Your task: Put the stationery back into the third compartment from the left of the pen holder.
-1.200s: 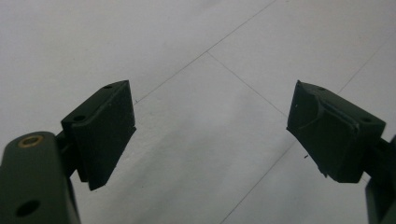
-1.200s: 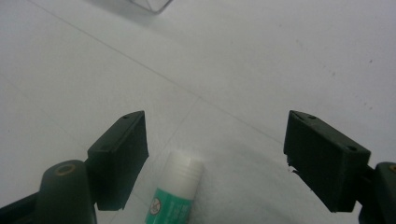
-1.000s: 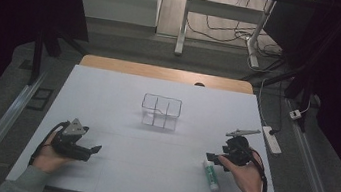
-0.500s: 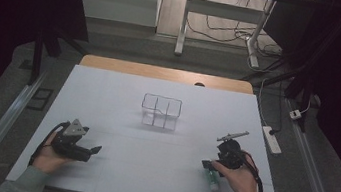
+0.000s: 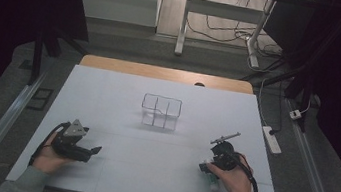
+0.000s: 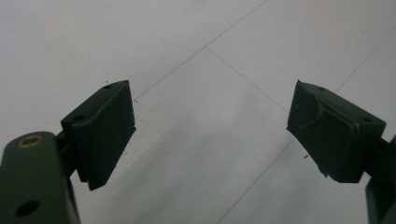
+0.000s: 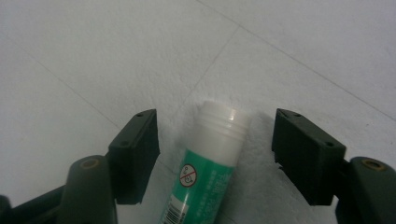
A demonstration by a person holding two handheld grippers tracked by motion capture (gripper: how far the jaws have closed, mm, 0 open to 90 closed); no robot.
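A green and white glue stick [image 7: 211, 164] lies flat on the white table, its white cap pointing away from me. My right gripper [image 7: 217, 127] is down over it with a jaw on either side of the cap end. The jaws have just been closing, and a gap still shows between each pad and the tube. In the high view the right gripper [image 5: 207, 168] sits near the front right of the table, and the glue stick [image 5: 214, 182] peeks out under the hand. My left gripper [image 5: 93, 151] rests at the front left, open over bare table [image 6: 210, 107].
A clear wire basket [image 5: 161, 111] stands at the middle of the white table top [image 5: 147, 173], away from both hands. A wooden edge [image 5: 166, 73] runs along the far side. A power strip [image 5: 272, 139] lies on the floor at the right.
My right gripper has moved left and down towards the near edge and now covers most of the glue stick. The left hand has kept still.
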